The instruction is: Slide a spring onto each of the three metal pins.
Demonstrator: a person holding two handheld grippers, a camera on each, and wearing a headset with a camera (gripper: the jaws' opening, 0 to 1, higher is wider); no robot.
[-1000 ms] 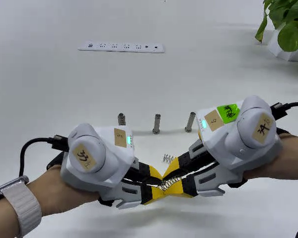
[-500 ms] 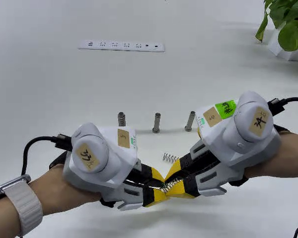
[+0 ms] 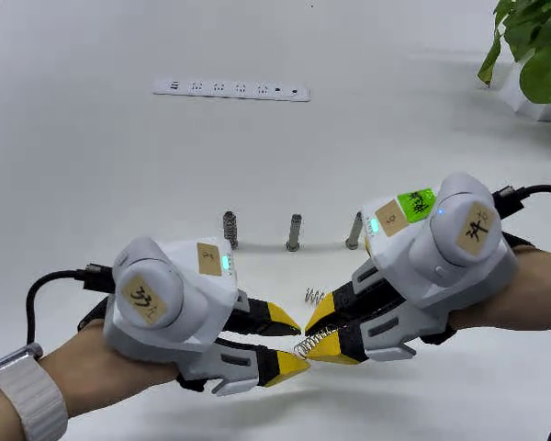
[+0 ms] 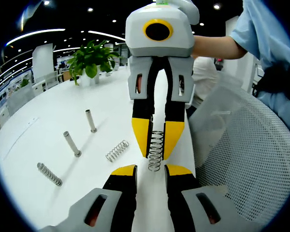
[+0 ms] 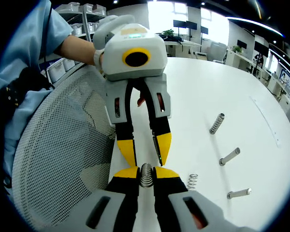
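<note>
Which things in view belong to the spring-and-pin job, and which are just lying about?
Job: sprung pin; middle pin, bare; right pin, bare; loose spring; clamped spring in the right hand-held gripper; left hand-held gripper, open.
Lying about: power strip; potted plant.

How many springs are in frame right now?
3. A spring sleeves the leftmost pin; a loose spring lies on the table in front of the pins; a held spring is clamped in the right gripper. None seems hidden.
</note>
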